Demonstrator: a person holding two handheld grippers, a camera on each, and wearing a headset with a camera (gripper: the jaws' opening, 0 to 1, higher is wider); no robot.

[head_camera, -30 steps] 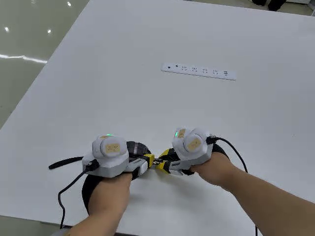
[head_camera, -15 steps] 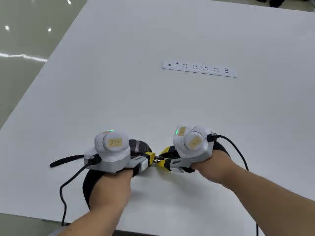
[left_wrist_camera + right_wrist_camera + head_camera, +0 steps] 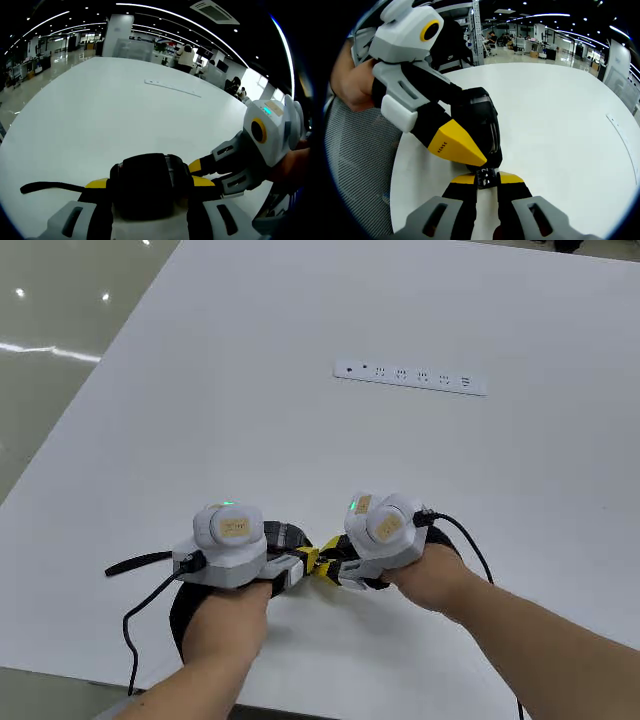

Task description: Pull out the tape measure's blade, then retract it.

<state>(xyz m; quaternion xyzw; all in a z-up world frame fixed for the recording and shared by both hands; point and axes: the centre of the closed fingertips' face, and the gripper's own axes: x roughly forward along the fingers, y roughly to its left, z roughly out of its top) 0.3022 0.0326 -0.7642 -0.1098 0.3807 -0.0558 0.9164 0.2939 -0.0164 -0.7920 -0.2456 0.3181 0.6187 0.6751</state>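
We find the L gripper [image 3: 150, 183] clamped on the tape measure [image 3: 481, 117], 1 jaw each side of its black case. The case sits on the white table [image 3: 300, 390] nr the front edge. R gripper [image 3: 487, 179] pinches the blade [image 3: 485, 175] tip, w/ a short stub out. Black strap [image 3: 135, 565] trails left. Power strip [image 3: 410, 378] lies well apart.

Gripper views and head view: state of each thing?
Left gripper: shut on tape measure.
Right gripper: shut on blade tip.
Blade: only a short bit out.
Power strip: lying flat, no plugs seen in it.
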